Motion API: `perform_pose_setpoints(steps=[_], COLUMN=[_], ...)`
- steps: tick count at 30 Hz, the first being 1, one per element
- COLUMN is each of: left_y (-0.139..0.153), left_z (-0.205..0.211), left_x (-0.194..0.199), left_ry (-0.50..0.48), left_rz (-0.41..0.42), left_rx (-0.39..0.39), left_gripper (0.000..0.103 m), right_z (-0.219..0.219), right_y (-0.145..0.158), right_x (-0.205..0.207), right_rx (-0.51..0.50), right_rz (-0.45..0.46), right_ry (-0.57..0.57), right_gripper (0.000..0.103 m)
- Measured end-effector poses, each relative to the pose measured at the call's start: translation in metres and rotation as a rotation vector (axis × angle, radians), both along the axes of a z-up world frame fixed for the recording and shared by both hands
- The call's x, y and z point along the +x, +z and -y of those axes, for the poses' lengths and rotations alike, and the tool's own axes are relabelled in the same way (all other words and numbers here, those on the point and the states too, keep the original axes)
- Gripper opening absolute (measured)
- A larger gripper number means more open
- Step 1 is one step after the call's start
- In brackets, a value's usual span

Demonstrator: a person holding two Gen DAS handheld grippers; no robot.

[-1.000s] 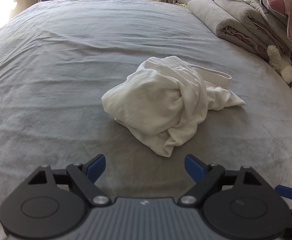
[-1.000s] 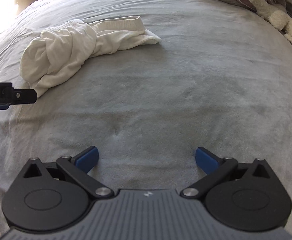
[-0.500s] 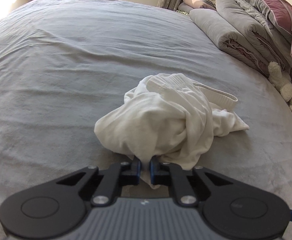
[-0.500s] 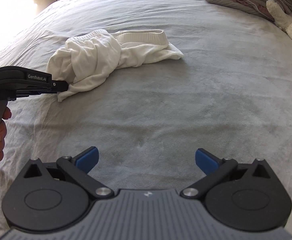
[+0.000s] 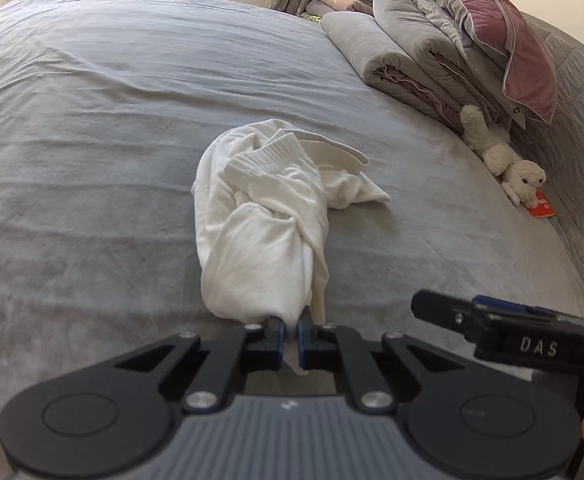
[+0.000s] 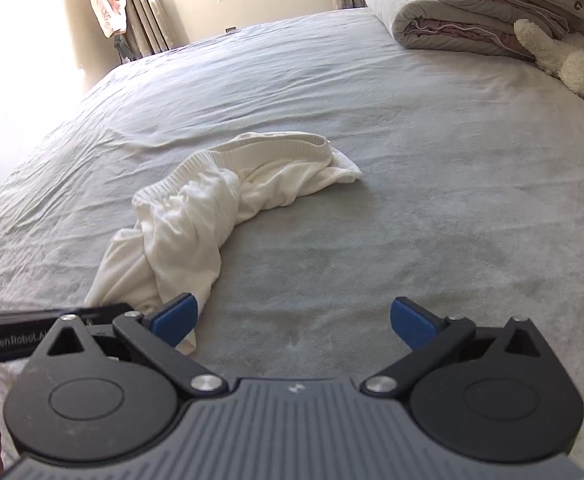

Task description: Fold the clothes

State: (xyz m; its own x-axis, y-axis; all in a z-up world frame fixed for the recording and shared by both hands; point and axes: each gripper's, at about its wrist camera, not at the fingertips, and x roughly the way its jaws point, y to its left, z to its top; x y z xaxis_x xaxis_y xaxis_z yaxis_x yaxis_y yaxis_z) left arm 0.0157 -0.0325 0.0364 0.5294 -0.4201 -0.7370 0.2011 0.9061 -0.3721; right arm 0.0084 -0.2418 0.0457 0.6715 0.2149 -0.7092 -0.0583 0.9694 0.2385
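We clench the left gripper (image 5: 290,338) on a corner of the crumpled white cotton garment (image 5: 267,216) mid-bed (image 5: 91,120); our right gripper (image 6: 294,320) gapes empty; next it needs another corner to spread it flat.

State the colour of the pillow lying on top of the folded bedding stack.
Dusty mauve-pink with pale piping, the pillow shows best in the left wrist view.

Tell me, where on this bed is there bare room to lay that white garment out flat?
The grey bed sheet lies bare to the right of the white garment, in front of the open right gripper, and beyond the garment toward the curtains. It is crowded along the headboard side: folded quilts, a pillow and a plush toy.
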Motion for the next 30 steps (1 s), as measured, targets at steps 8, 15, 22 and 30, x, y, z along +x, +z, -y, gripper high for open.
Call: perform_pose_setpoints(steps=[8,15,22,30], left_y=[-0.014,-0.031,-0.02,-0.008], left_z=[0.015,0.023,0.014,-0.008], left_x=[-0.04,-0.034,-0.039,-0.038], left_ry=[-0.092,-0.152,-0.189,-0.125], left_rz=[-0.045,-0.043,0.008,0.035], left_rx=[-0.083,-0.055,-0.008,-0.032], left_gripper=[0.006,0.013,0.054,0.073], right_z=[-0.01,-0.017,-0.021,-0.016], right_y=[0.001,-0.011,-0.024,-0.018], right_x=[-0.003,0.002,0.01,0.003], right_rx=[0.096,0.128,0.114,0.133], right_rz=[0.007,-0.045,-0.084,-0.043], right_ry=[0.07,0.075,0.057,0.051], right_gripper=[0.103,0.098,0.07,0.02])
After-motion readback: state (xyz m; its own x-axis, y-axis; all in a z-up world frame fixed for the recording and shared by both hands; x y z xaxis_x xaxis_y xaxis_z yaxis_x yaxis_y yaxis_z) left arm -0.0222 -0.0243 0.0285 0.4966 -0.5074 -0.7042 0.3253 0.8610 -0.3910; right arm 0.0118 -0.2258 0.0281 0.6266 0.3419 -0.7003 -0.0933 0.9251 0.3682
